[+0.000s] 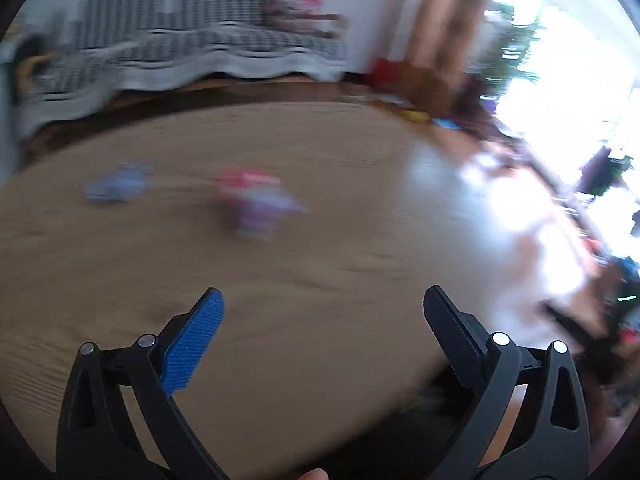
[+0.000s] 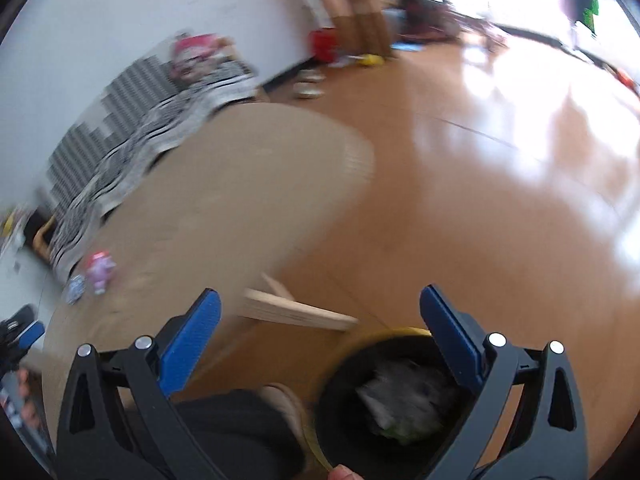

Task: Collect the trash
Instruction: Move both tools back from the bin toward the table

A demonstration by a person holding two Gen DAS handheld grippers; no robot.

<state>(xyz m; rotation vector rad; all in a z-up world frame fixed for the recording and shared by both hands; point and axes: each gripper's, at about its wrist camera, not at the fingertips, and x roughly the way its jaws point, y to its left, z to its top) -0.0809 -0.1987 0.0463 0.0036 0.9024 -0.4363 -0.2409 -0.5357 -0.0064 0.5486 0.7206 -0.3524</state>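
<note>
Only the right wrist view shows the bin [image 2: 384,408] holding crumpled trash [image 2: 404,404].

Bench [image 1: 320,240] tan woodgrain. Wrappers: one pale blue [image 1: 118,184], one pink-red [image 1: 256,204]. Bin [image 2: 344,396] black, yellow rim. Sofa cover [image 1: 200,44] black-white striped. Floor [image 2: 460,220] orange-brown.

Bright living room with a low round table, caught in motion blur

A round wooden table [image 1: 304,264] fills the left wrist view; at 11 o'clock beyond it sits a sofa [image 1: 192,52] under a black-and-white striped cover against a white wall [image 1: 376,4]. A brown curtain [image 1: 452,20] hangs at 1 o'clock, and a window [image 1: 580,60] at 2 o'clock floods the glossy wooden floor [image 2: 480,184] with glare. Houseplants [image 1: 516,48] stand by the glass.
</note>
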